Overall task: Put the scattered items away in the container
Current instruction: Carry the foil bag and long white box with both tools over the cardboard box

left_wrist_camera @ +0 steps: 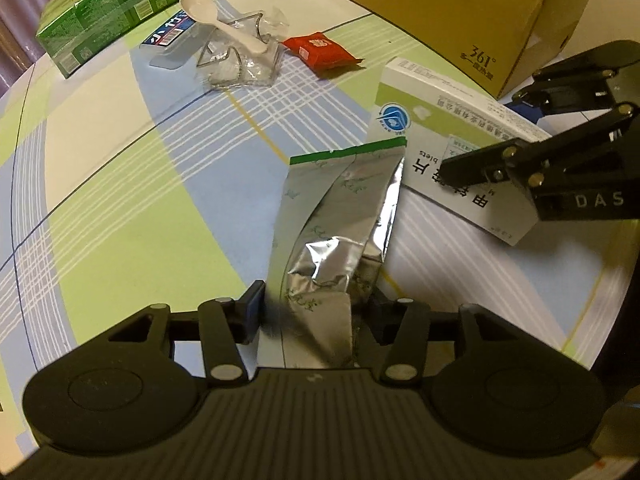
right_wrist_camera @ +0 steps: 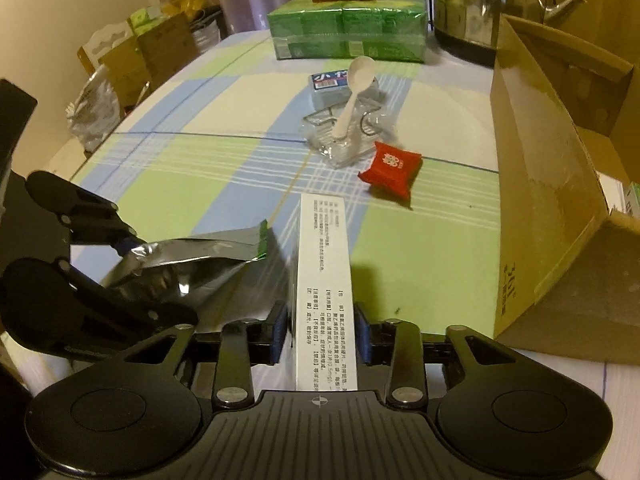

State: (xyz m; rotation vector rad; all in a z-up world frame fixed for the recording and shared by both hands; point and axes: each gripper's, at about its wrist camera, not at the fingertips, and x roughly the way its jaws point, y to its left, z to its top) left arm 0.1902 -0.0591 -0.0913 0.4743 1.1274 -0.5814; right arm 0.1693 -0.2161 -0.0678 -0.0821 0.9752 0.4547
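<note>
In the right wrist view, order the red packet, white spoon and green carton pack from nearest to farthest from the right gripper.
From the right gripper:
1. red packet, ahead, slightly right.
2. white spoon, farther ahead, resting on clear packaging.
3. green carton pack, at the table's far end.

Left tool [left_wrist_camera: 316,312]: matte black plastic body with a ribbed grey centre plate bearing a small cross mark; two round, dished black housings, one at each side; flat black linkage bars joined by silver round-headed pivot pins; triangular cut-outs in the outer arms; blue pads on the inner faces of the fingers [left_wrist_camera: 253,312].

Right tool [right_wrist_camera: 320,330]: same build, black with ribbed plate and crosshair mark, silver pivots, blue finger pads [right_wrist_camera: 279,330]. Seen from the left wrist view, its side carries white letters "DAS" and brass-coloured screw heads.
</note>
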